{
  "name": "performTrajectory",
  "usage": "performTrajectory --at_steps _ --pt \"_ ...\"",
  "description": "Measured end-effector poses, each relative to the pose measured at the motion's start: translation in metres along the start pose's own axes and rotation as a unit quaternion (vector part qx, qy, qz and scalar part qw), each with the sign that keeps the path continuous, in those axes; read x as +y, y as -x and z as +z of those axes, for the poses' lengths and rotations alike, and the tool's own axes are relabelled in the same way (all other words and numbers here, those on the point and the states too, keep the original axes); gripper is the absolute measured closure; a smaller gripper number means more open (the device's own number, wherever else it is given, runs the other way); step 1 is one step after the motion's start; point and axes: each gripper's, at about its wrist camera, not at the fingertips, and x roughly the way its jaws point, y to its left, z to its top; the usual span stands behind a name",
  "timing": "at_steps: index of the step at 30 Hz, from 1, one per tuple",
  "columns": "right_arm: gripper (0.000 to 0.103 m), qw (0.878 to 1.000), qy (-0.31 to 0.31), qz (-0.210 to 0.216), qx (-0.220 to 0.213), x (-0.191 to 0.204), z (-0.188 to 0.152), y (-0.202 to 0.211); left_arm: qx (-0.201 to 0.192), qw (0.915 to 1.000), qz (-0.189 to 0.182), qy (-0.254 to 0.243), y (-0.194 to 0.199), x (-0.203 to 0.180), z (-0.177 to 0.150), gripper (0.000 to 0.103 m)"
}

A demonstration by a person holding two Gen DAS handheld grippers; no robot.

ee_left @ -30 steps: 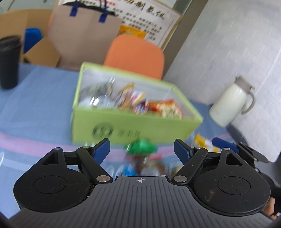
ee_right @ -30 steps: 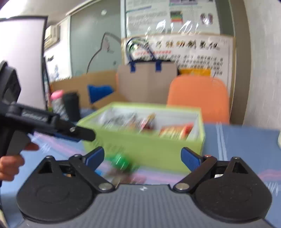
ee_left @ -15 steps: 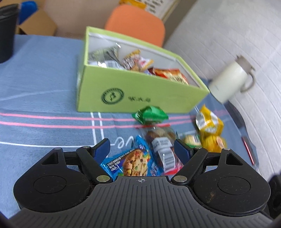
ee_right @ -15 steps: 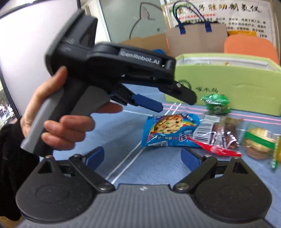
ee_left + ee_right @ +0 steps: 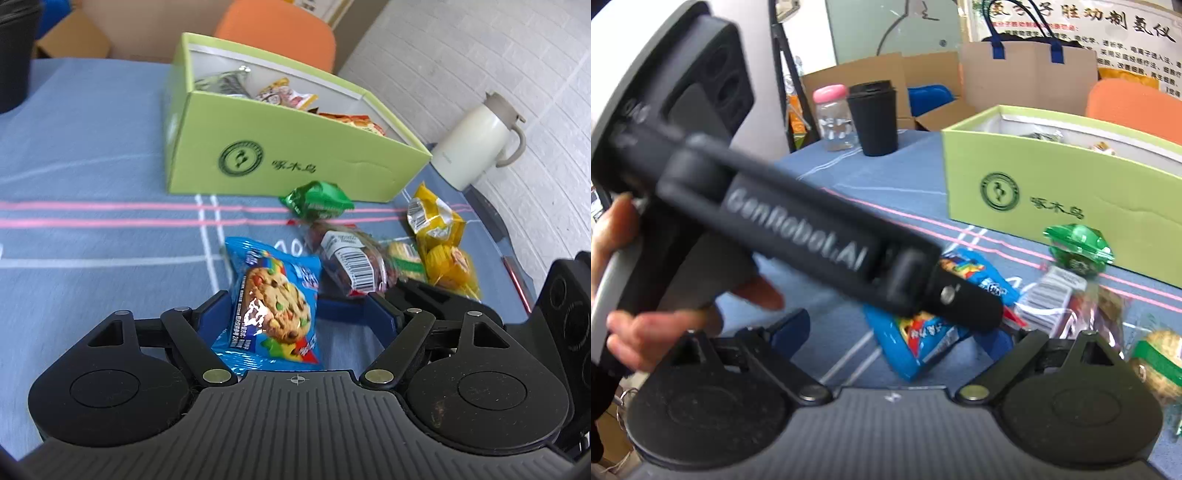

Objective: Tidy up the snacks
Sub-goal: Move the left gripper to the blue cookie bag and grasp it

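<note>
A green open box (image 5: 280, 155) holds several snack packets on the blue tablecloth. In front of it lie a green packet (image 5: 317, 201), a clear packet with a barcode (image 5: 351, 262), yellow packets (image 5: 439, 229) and a blue cookie packet (image 5: 275, 299). My left gripper (image 5: 299, 314) is open, its blue fingers either side of the cookie packet, which tilts up between them. My right gripper (image 5: 901, 332) is open and empty, low over the cloth just behind the left gripper's body (image 5: 798, 229). The box (image 5: 1063, 195) and cookie packet (image 5: 923, 332) show there too.
A white thermos jug (image 5: 476, 144) stands right of the box. A black cup (image 5: 873, 118) and a pink-lidded jar (image 5: 833, 114) stand at the far left. An orange chair (image 5: 277, 33), cardboard boxes and a paper bag (image 5: 1027, 77) are behind the table.
My left gripper has come down and forward so the blue cookie packet now sits between its fingers. My right gripper has lowered and moved closer to the snacks and the left gripper.
</note>
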Motion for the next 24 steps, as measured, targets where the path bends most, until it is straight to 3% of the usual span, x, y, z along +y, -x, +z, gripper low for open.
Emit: performTrajectory --at_steps 4,8,14,15,24 --pt "0.01 1.0 0.016 0.013 0.001 0.011 -0.006 0.005 -0.02 0.9995 0.008 0.025 0.018 -0.001 -0.019 0.038" --pt "0.01 1.0 0.01 -0.011 -0.007 0.015 -0.01 0.016 -0.043 0.9965 0.022 0.069 0.032 0.005 -0.029 0.037" --pt "0.009 0.997 -0.044 -0.055 -0.027 0.016 -0.029 0.04 -0.093 0.9851 0.051 0.135 0.06 0.012 -0.052 0.021" --pt "0.0 0.996 -0.052 -0.063 -0.032 0.018 -0.033 0.043 -0.097 0.9835 0.054 0.143 0.063 0.012 -0.057 0.021" --pt "0.001 0.988 -0.103 -0.111 -0.025 0.023 -0.046 0.036 -0.126 0.9763 0.101 0.144 0.091 -0.005 -0.093 0.023"
